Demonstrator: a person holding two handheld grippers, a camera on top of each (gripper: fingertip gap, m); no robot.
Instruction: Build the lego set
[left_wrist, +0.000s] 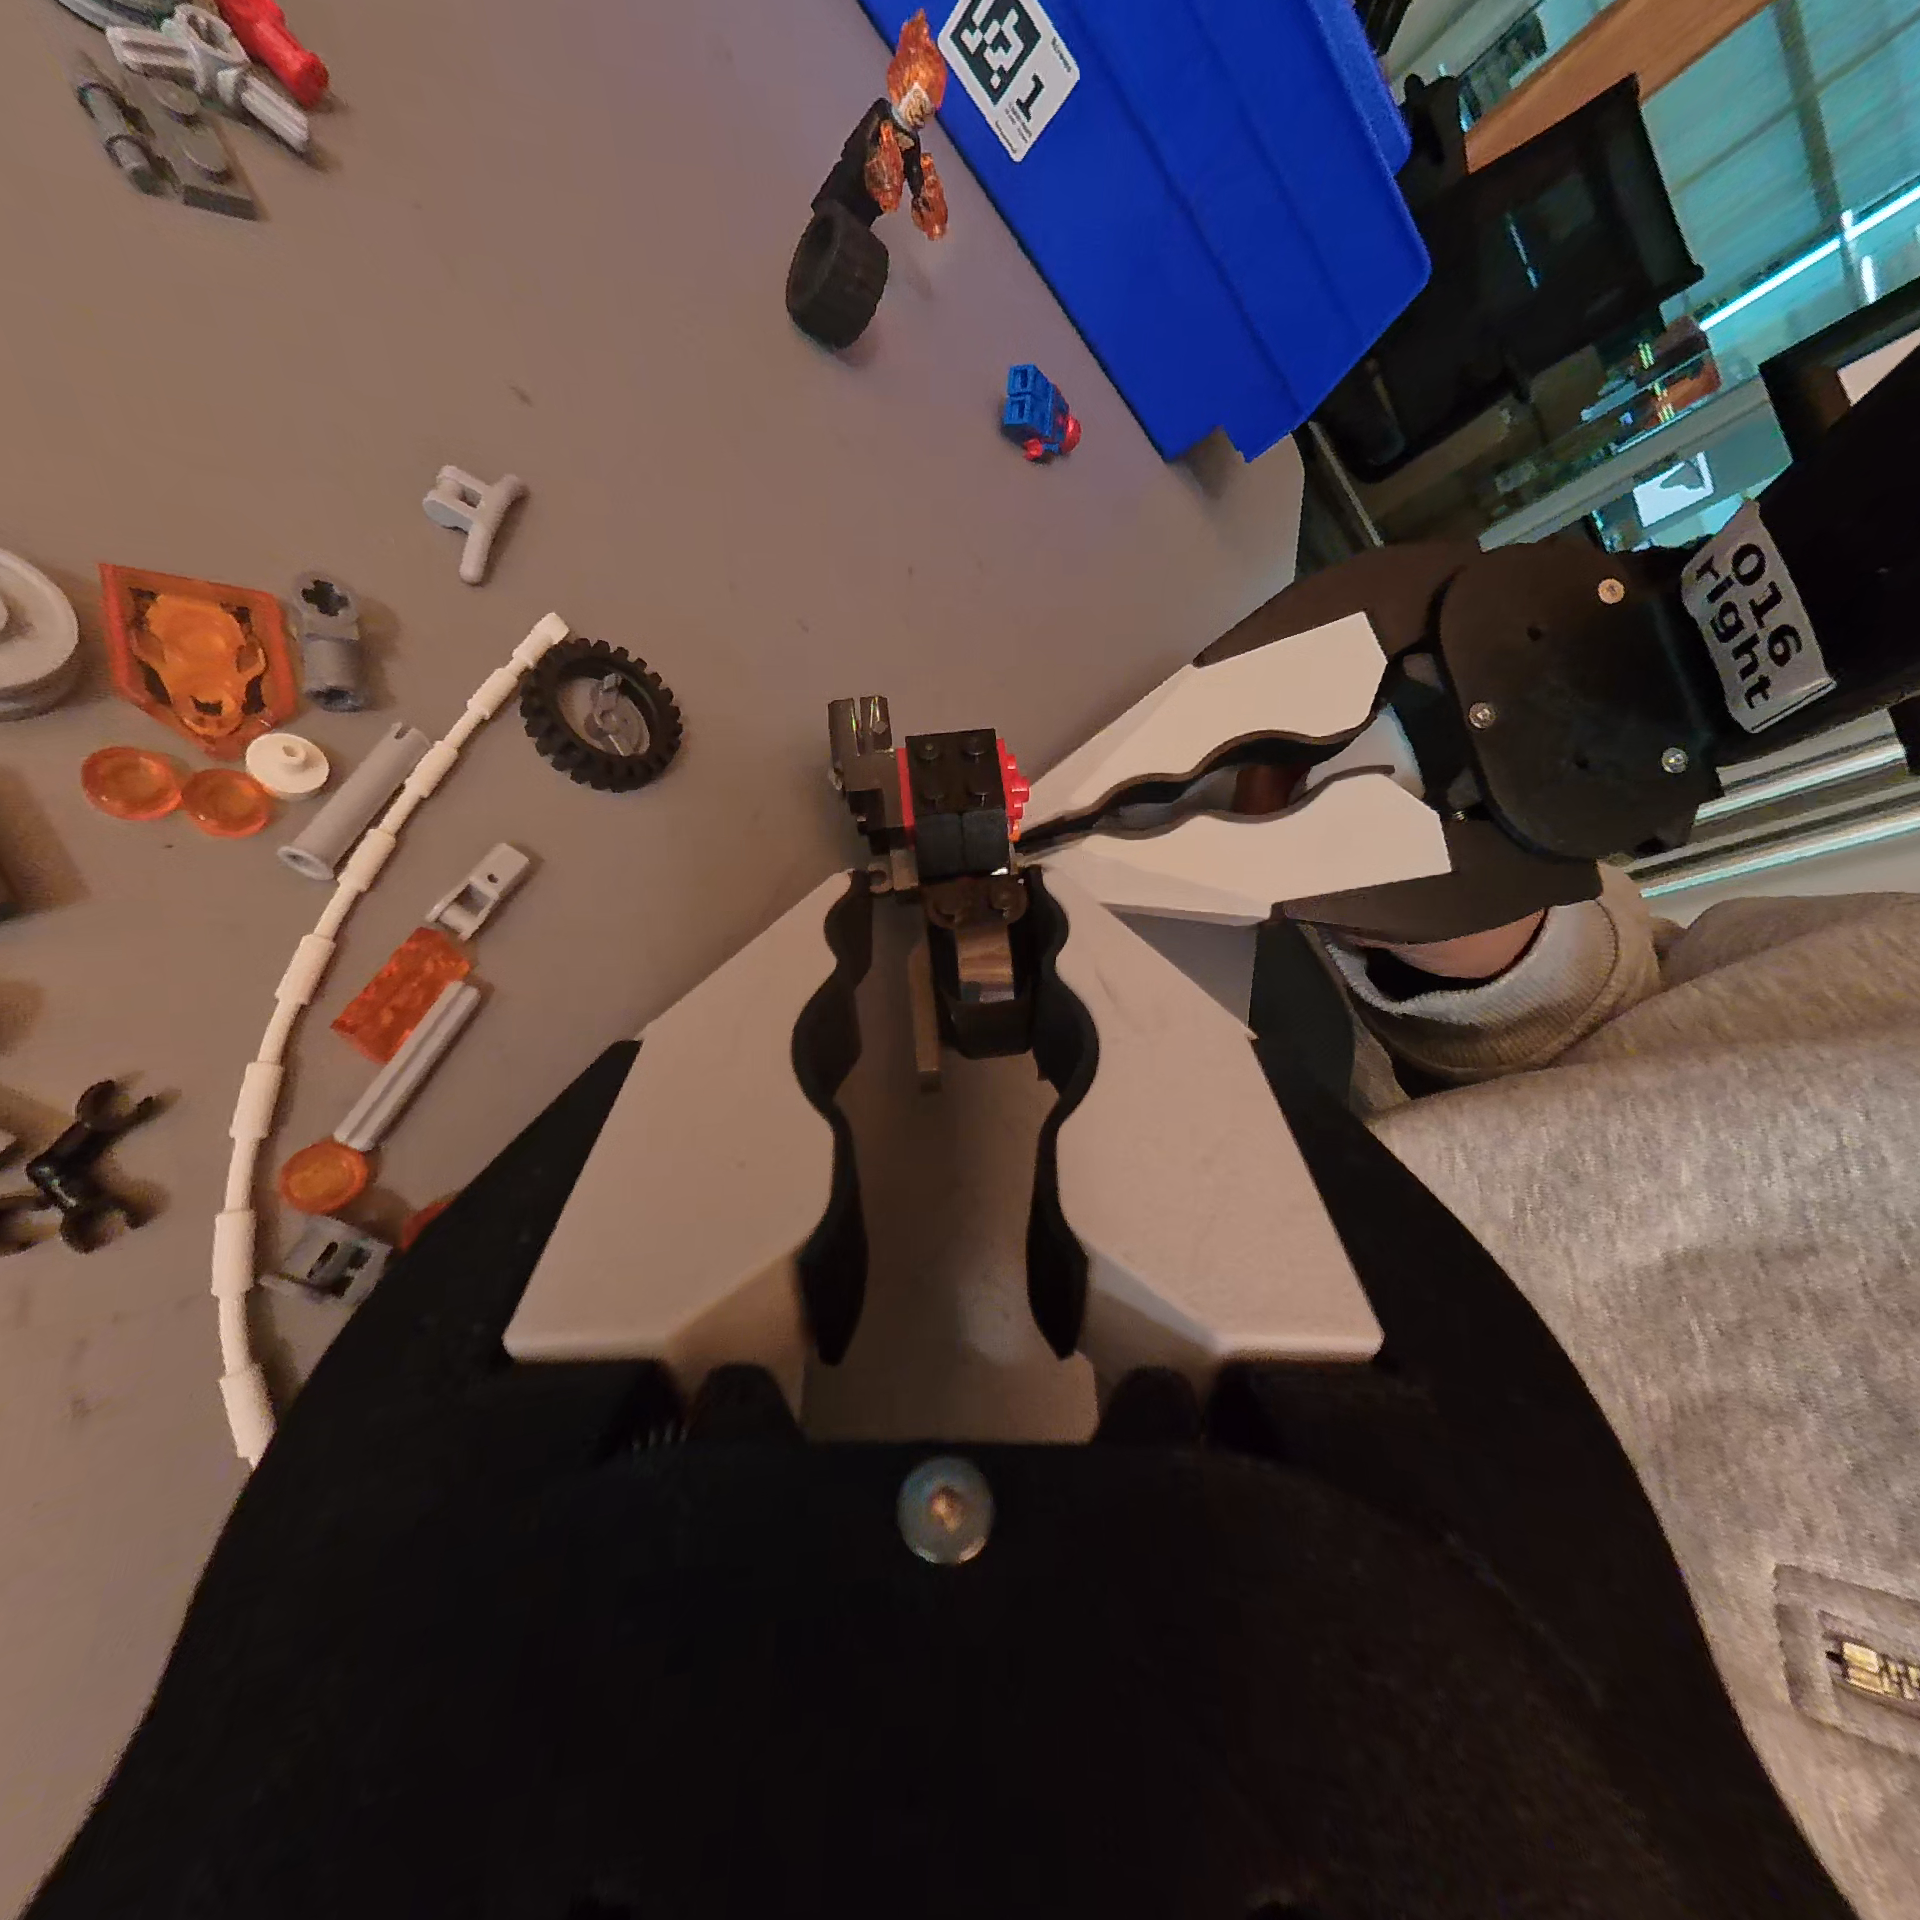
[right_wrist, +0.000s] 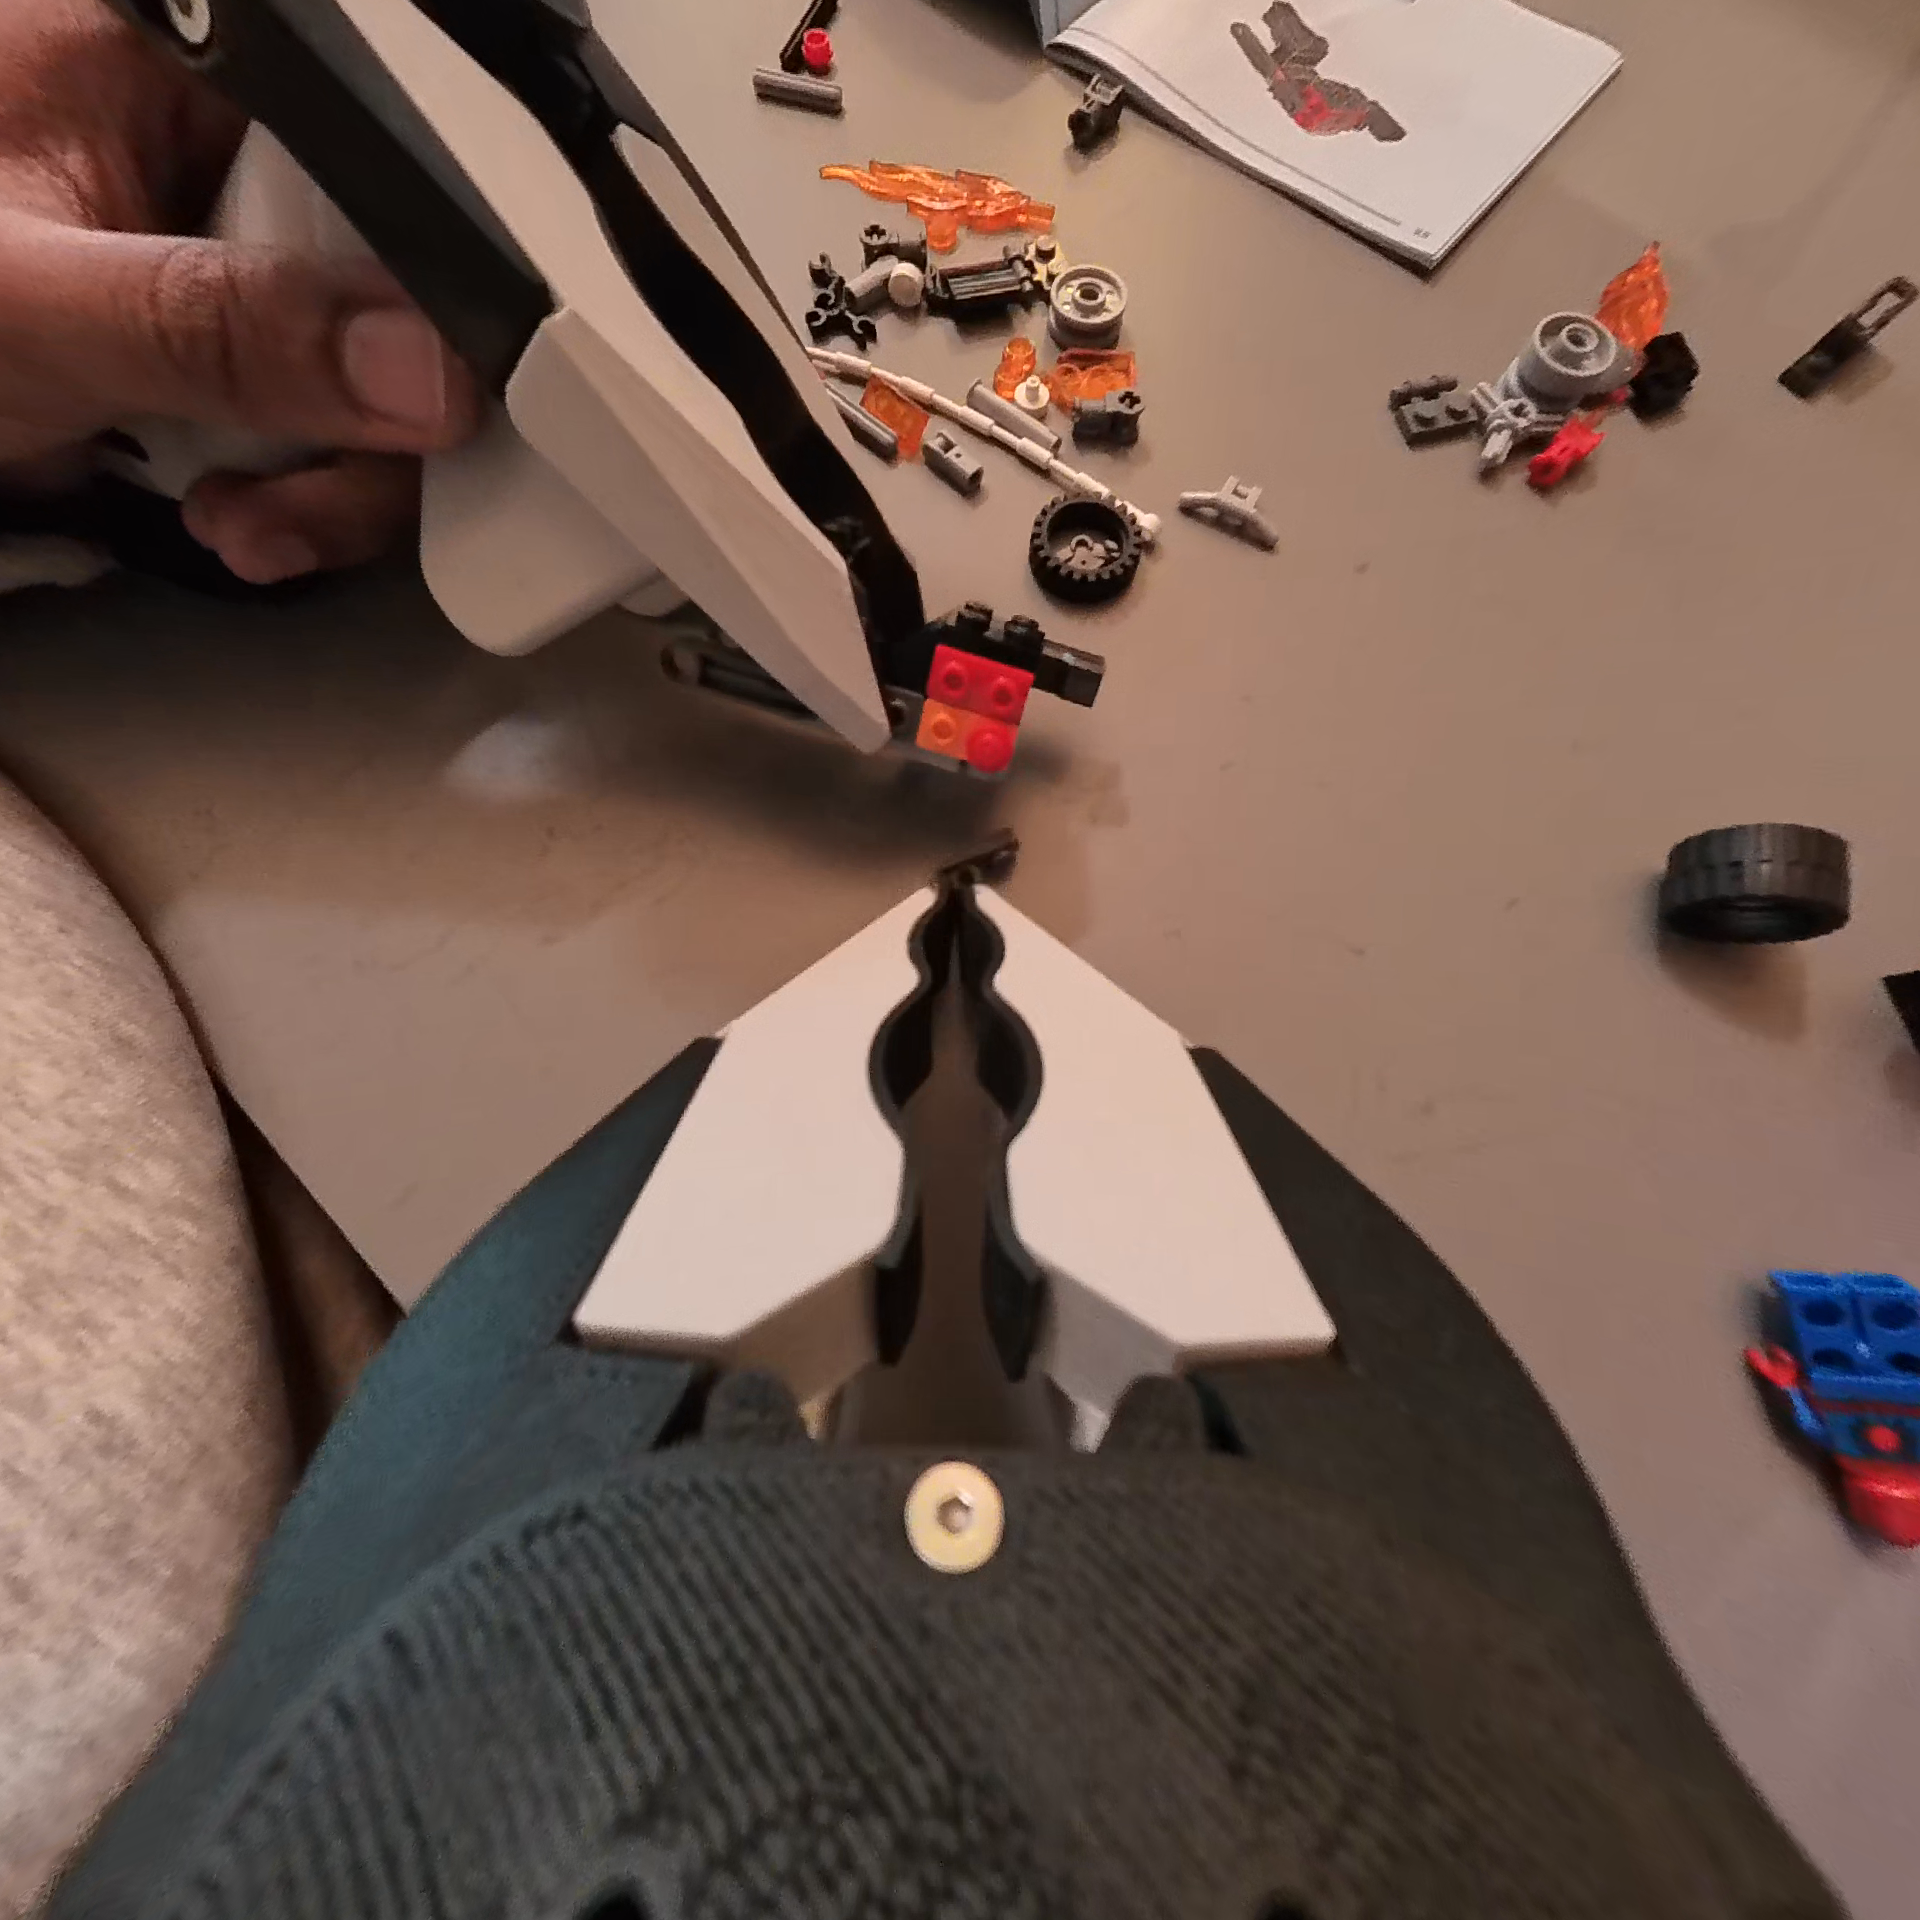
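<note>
My left gripper (left_wrist: 951, 883) is shut on a small black, red and orange lego assembly (left_wrist: 951, 795), held just above the grey table (left_wrist: 675, 468). In the right wrist view the same assembly (right_wrist: 977, 691) sticks out of the left gripper (right_wrist: 883, 717), red and orange studs facing me. My right gripper (right_wrist: 961, 894) is shut on a small thin dark piece (right_wrist: 982, 854) that pokes out of its tips, a short way below the assembly and apart from it. In the left wrist view the right gripper (left_wrist: 1039, 831) comes in from the right, its tips next to the assembly's red side.
Loose parts lie on the table: a white ribbed hose (left_wrist: 301, 966), a toothed black tyre (left_wrist: 601, 715), orange flame pieces (right_wrist: 940, 197), a smooth black tyre (right_wrist: 1756, 883) and a blue and red build (right_wrist: 1849, 1371). A blue bin (left_wrist: 1195, 208) and an open booklet (right_wrist: 1351, 114) lie further back. My left and right fingertips are right by each other.
</note>
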